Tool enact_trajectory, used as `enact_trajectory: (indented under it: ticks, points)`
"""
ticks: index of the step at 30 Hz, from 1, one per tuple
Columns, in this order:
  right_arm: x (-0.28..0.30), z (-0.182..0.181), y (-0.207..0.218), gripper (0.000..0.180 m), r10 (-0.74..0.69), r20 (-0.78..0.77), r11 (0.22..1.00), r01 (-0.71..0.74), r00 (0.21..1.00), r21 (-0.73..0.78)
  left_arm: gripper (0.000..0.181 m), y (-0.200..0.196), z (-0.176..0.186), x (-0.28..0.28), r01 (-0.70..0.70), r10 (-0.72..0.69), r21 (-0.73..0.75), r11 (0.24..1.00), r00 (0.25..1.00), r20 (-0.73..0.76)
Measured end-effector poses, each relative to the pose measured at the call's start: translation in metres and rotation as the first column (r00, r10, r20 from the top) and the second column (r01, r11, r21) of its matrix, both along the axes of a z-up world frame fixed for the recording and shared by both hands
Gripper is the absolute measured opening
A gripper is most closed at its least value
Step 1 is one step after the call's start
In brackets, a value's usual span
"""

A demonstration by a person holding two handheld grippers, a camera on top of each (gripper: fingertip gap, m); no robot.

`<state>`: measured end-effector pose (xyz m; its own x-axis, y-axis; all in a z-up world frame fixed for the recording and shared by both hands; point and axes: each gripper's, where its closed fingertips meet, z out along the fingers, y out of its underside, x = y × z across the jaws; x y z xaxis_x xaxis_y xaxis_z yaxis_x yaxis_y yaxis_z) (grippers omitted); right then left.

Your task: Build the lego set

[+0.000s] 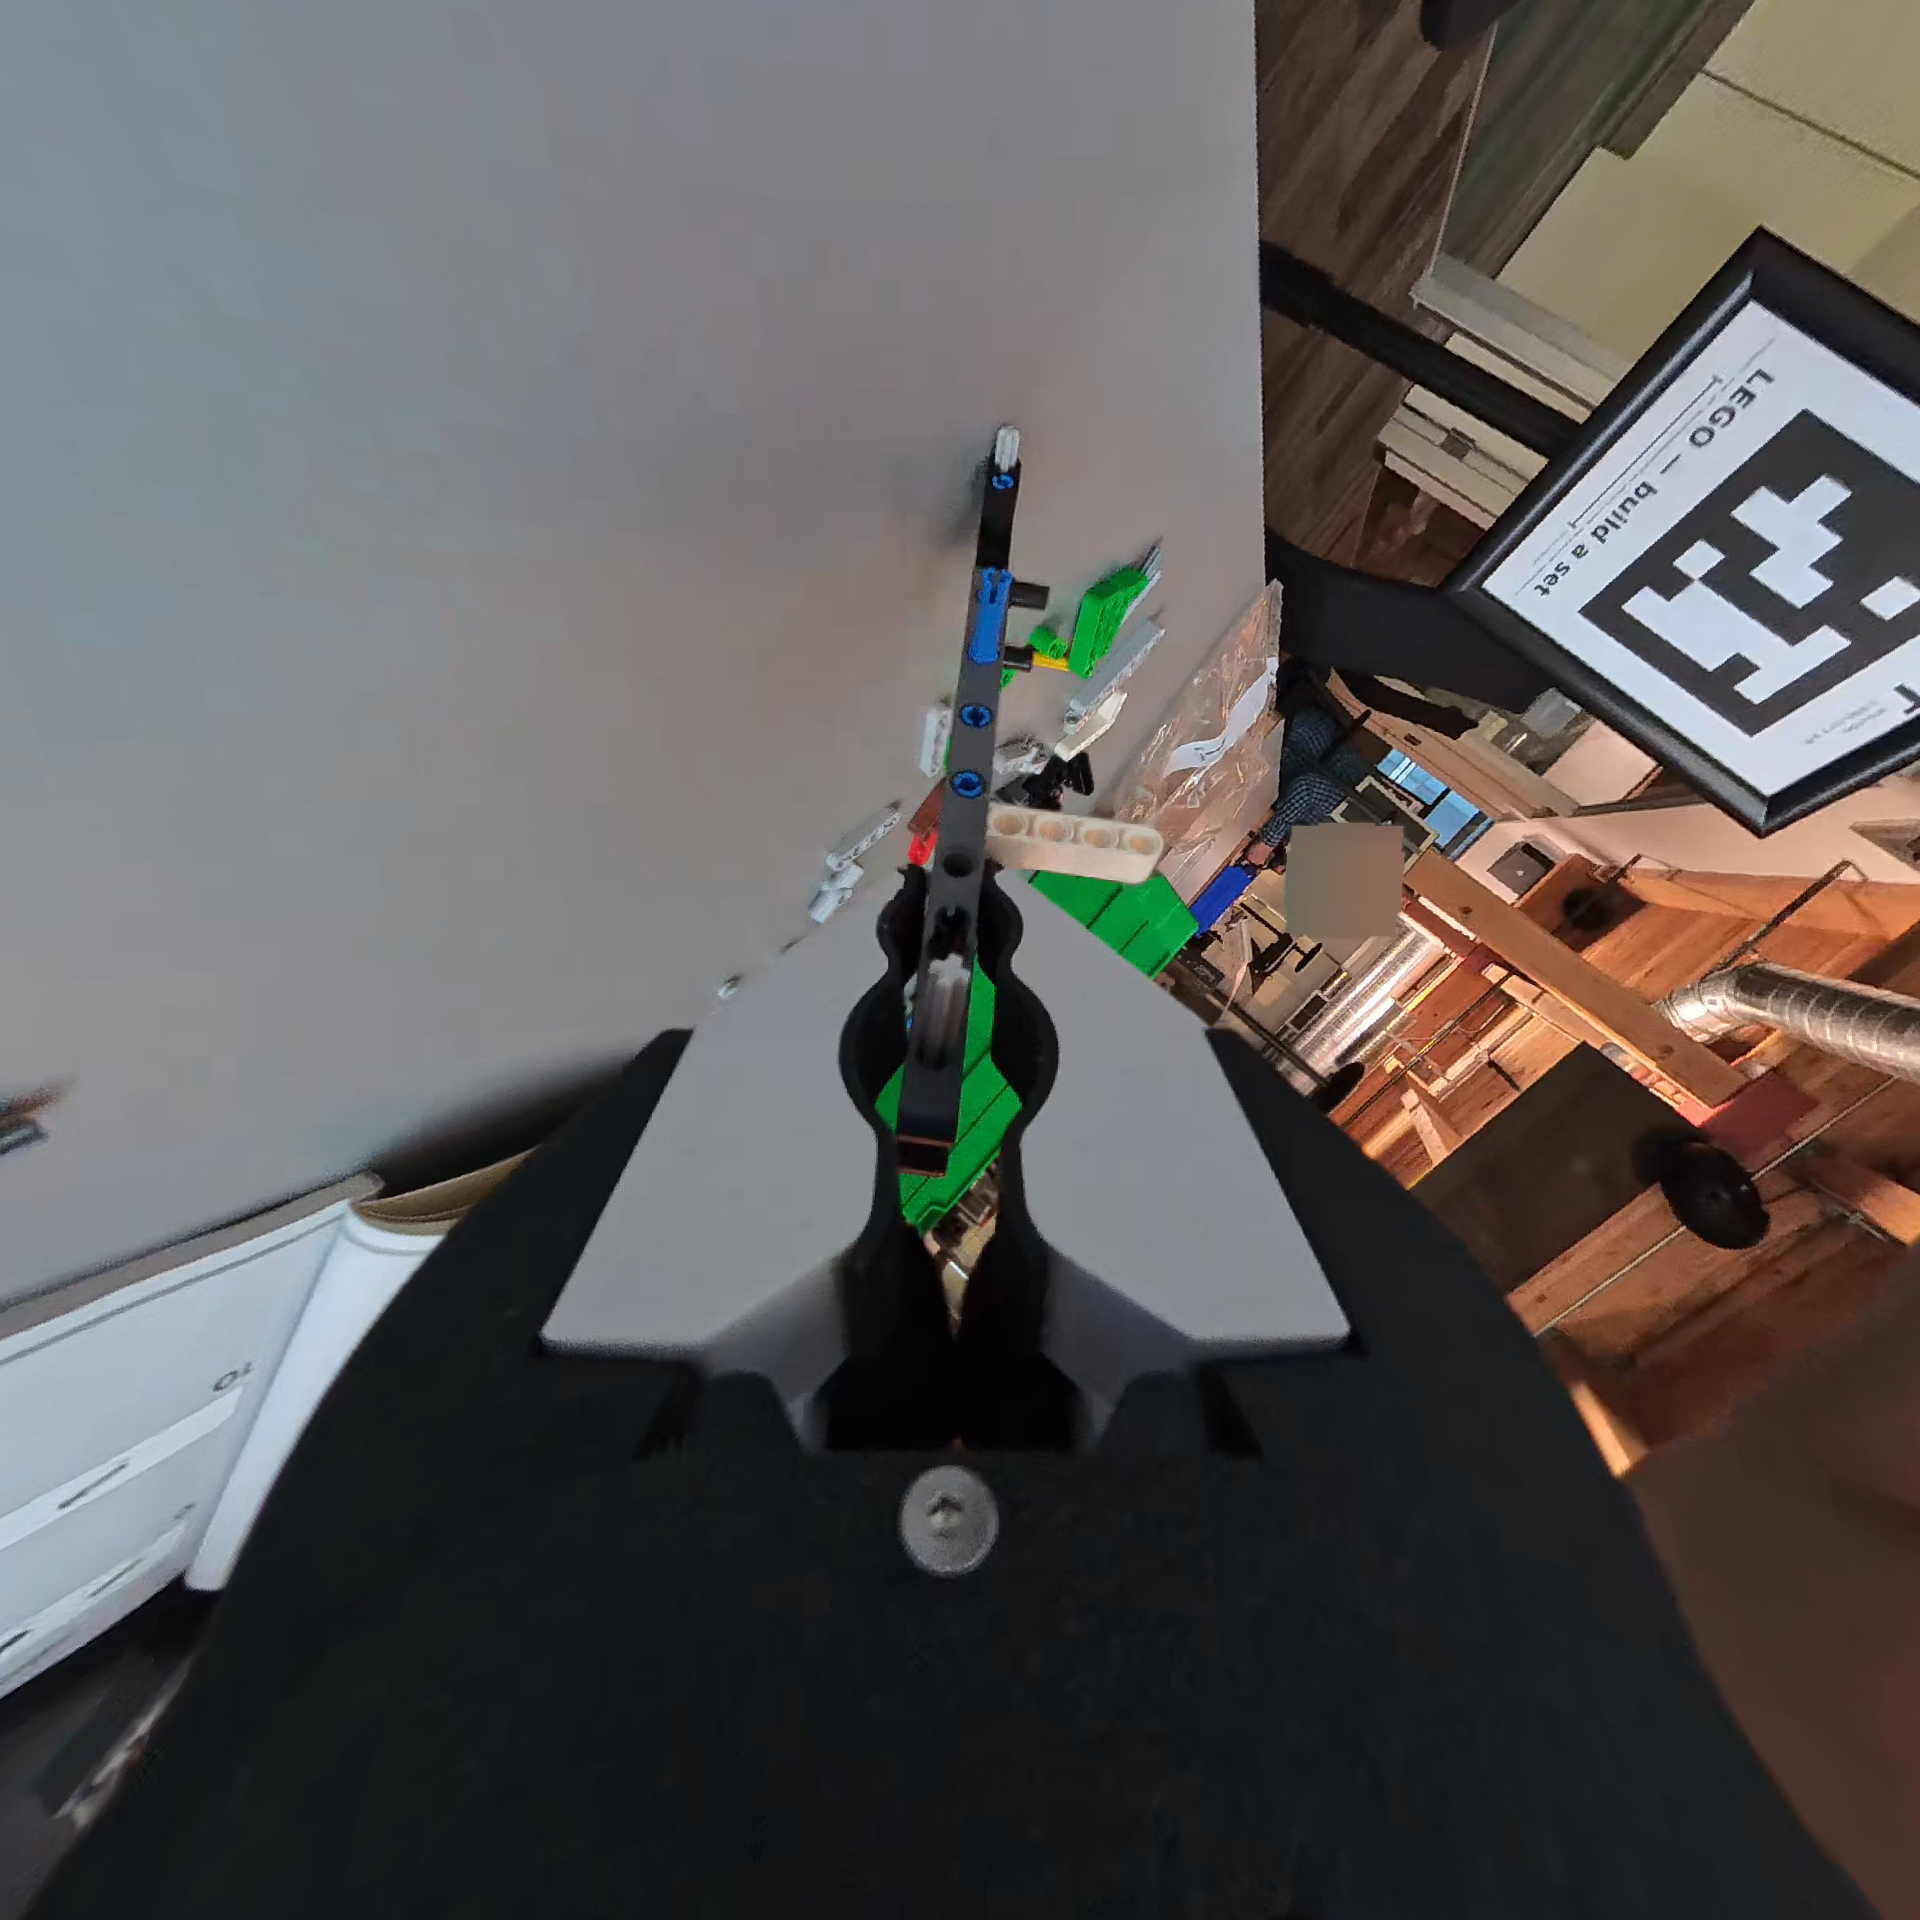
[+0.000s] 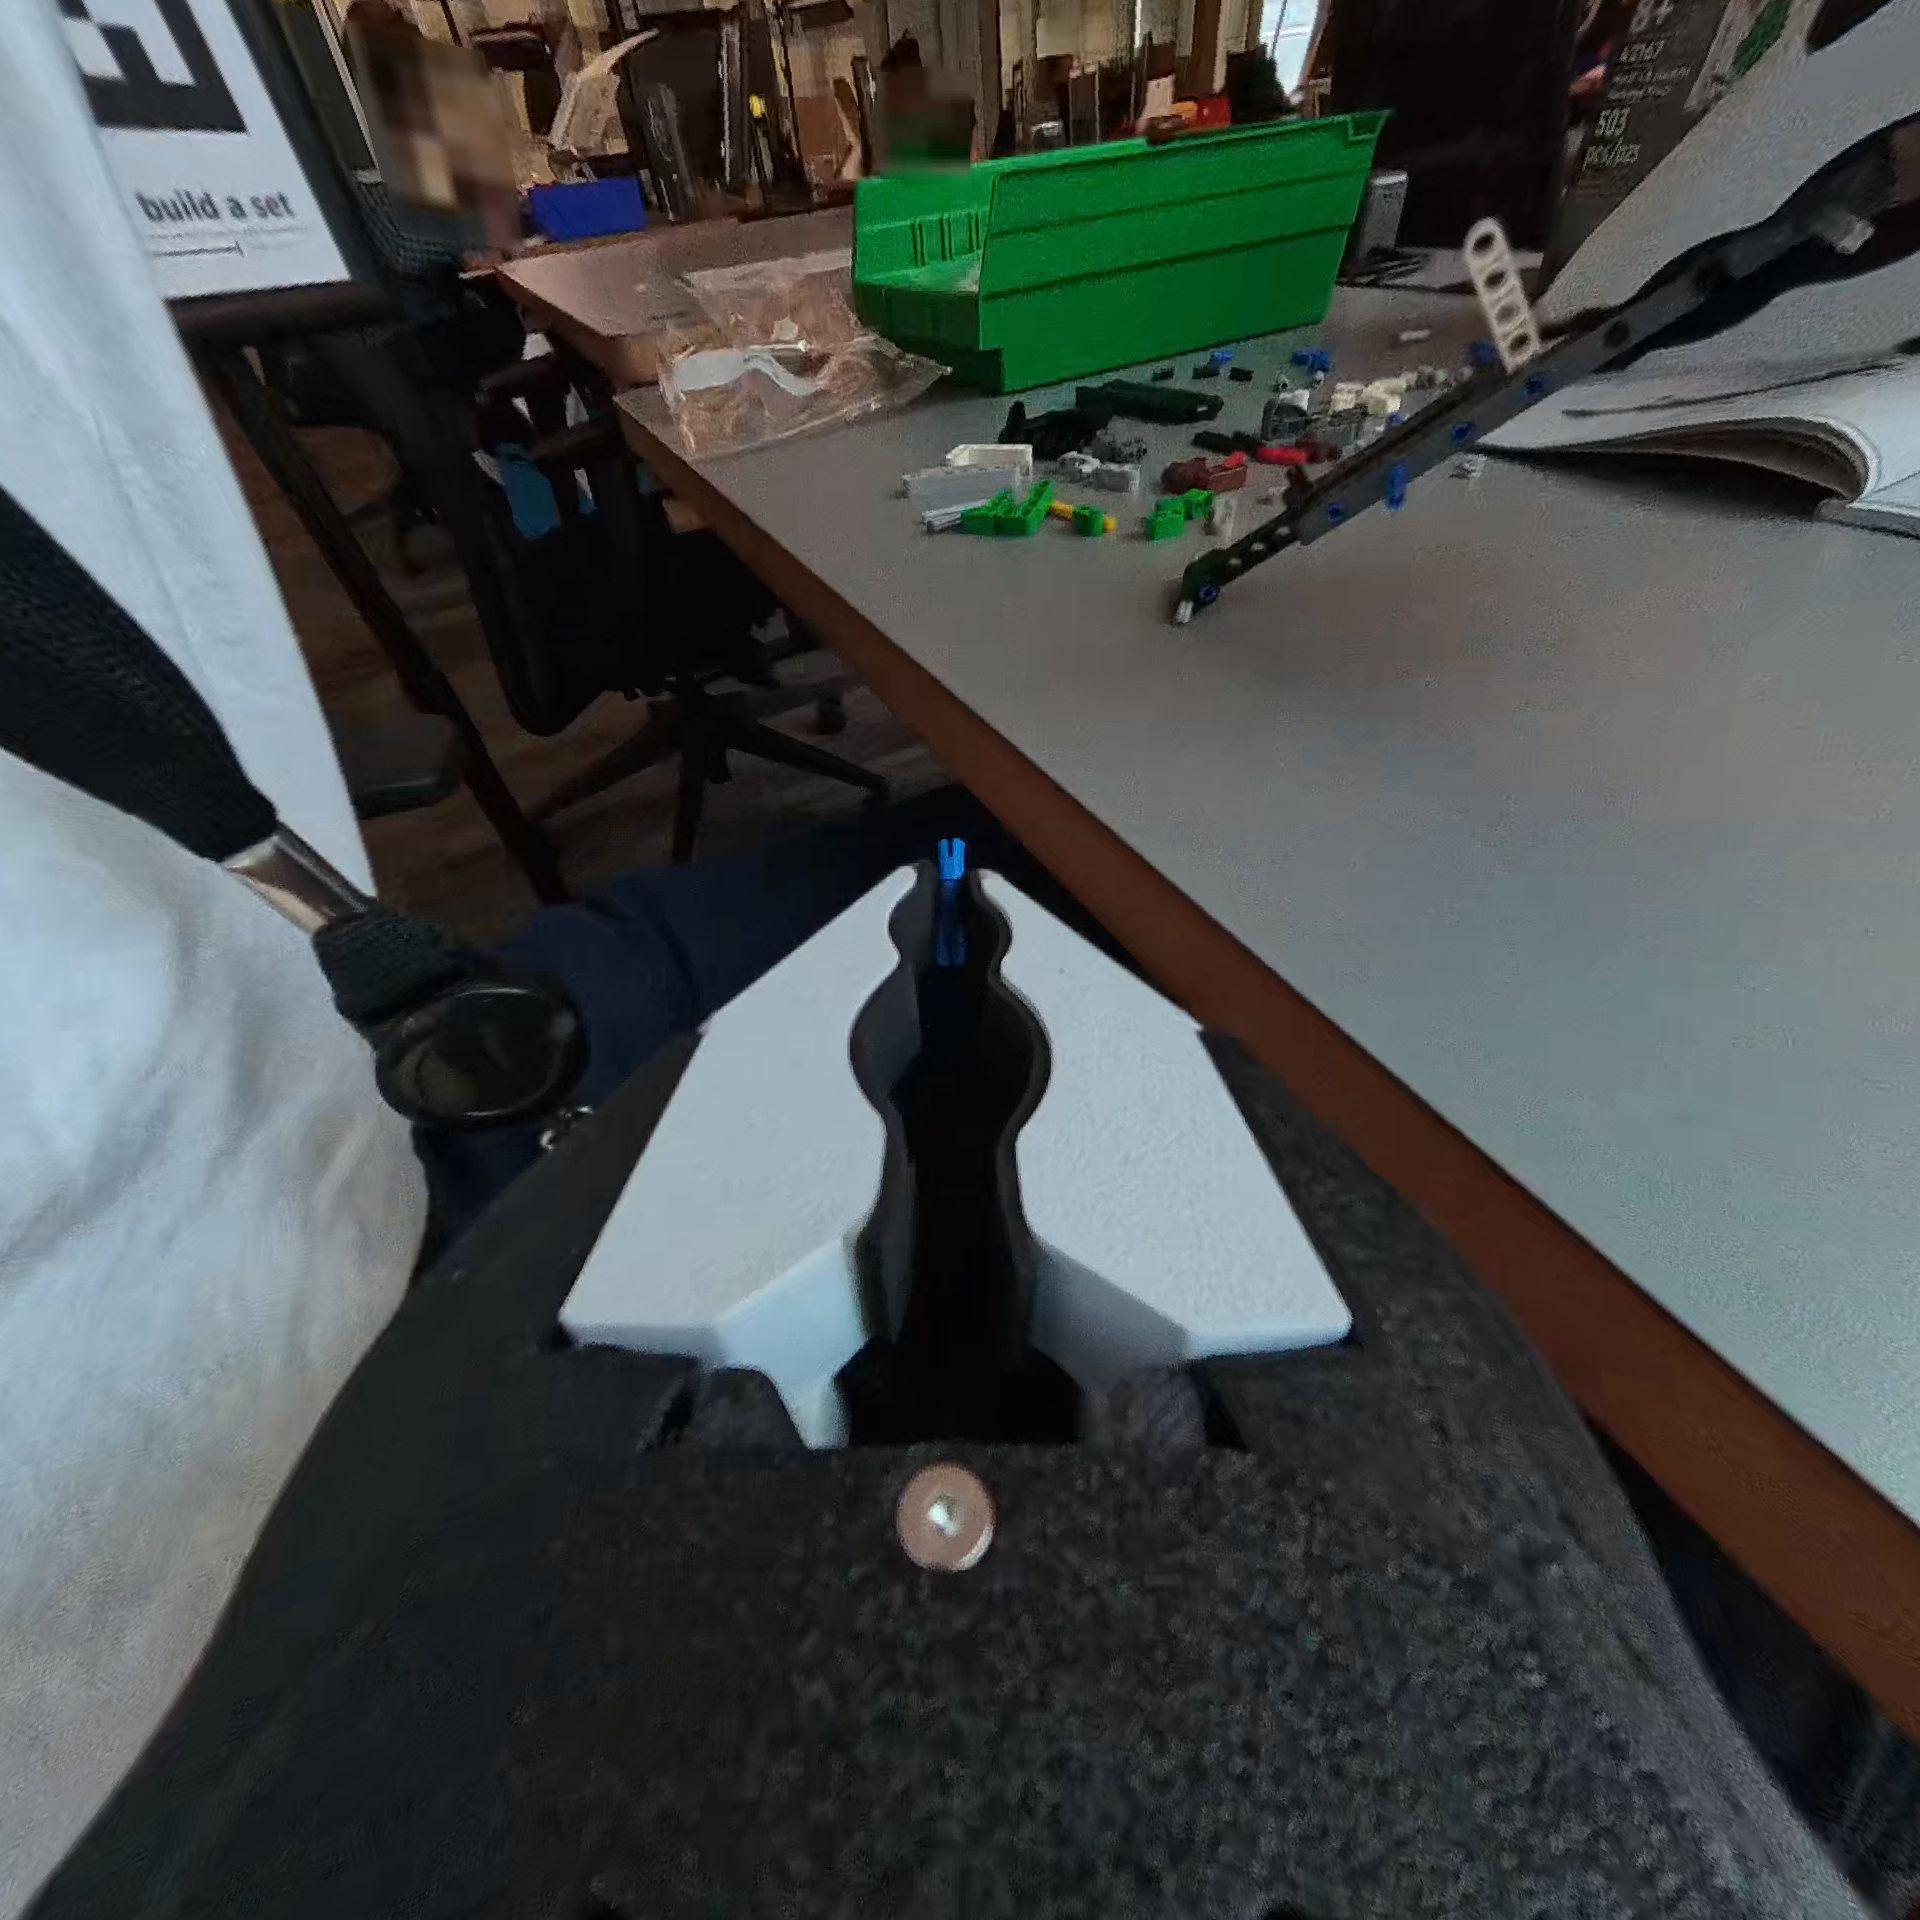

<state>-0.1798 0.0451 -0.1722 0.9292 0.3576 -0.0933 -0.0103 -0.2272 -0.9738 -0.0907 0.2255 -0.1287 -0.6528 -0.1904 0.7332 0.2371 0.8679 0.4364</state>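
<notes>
Left gripper (image 1: 951, 914): fingers closed on the near end of a long dark grey beam assembly (image 1: 971, 748). Beam runs up the centre of the left wrist frame, carries several blue pins along its length, a cream short beam (image 1: 1070, 836) sticking out to the right near the fingertips, and a small white piece at its far tip. In the right wrist frame the same assembly (image 2: 1382, 478) slants from upper right down to centre right; its far tip sits on or just above the grey table (image 2: 1455, 831), contact cannot be told.

Right gripper (image 2: 948, 883): fingers nearly together, pinching a small blue pin (image 2: 950, 899) at the tips; the pin pokes just beyond them. This gripper sits at lower centre of its frame, off the table's near edge, above dark-clad legs.

Loose parts pile (image 2: 1122, 468): green, grey, black, red, white and blue pieces scattered on the table at upper centre of the right wrist frame, near the assembly's tip. Green bin (image 2: 1143, 260) behind the pile, crumpled clear plastic bag (image 2: 790, 353) to its left. Open instruction booklet (image 2: 1714, 426) at right edge, under the assembly. Framed marker sign (image 1: 1714, 551) at upper right of the left wrist frame.
</notes>
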Motion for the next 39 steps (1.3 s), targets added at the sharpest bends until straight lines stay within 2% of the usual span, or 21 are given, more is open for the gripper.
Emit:
enact_trajectory:
  ticks: [1,4,8,16,18,21,24,30,36,39]
  points:
    - [0.004,0.006,0.004,0.004,0.01,-0.033,1.0,-0.009,0.999,0.021,0.008,0.0,-0.001,0.003,0.003,-0.003,-0.004,1.0,1.0,-0.017]
    - [0.011,0.019,0.013,0.003,0.042,-0.073,0.997,-0.037,0.996,0.074,0.009,-0.003,-0.006,0.011,0.005,-0.005,0.003,1.0,0.994,-0.105]
    - [0.023,0.019,0.026,0.003,0.062,-0.002,0.996,-0.062,0.998,0.058,0.013,-0.008,-0.014,0.018,0.016,-0.011,0.025,1.0,0.98,-0.2]
    - [0.026,0.031,0.043,0.003,0.127,-0.051,0.987,-0.121,0.991,0.104,0.023,-0.016,-0.02,0.027,0.002,-0.019,-0.055,0.998,0.95,-0.311]
    - [0.027,0.038,0.043,0.003,0.135,-0.064,0.984,-0.126,0.989,0.128,0.038,-0.014,-0.028,0.031,0.01,-0.026,-0.056,0.998,0.955,-0.295]
    - [0.031,0.042,0.042,0.003,0.129,-0.079,0.983,-0.116,0.989,0.143,0.045,-0.011,-0.037,0.034,0.008,-0.027,-0.068,0.998,0.96,-0.28]
    - [0.034,0.039,0.041,0.003,0.113,-0.07,0.986,-0.103,0.991,0.133,0.044,-0.012,-0.038,0.036,-0.021,0.004,-0.063,0.998,0.964,-0.266]
    - [0.031,0.036,0.036,0.003,0.109,-0.037,0.987,-0.103,0.993,0.12,0.049,-0.018,-0.038,0.045,-0.07,0.061,-0.064,0.995,0.988,-0.141]
    - [0.036,0.034,0.032,0.003,0.076,0.002,0.991,-0.076,0.997,0.112,0.051,-0.013,-0.04,0.059,-0.138,0.138,0.0,0.99,0.99,-0.004]
    - [0.038,0.031,0.032,0.003,0.056,0.038,0.994,-0.059,0.998,0.097,0.054,-0.015,-0.042,0.061,-0.166,0.169,-0.039,0.985,0.983,0.078]
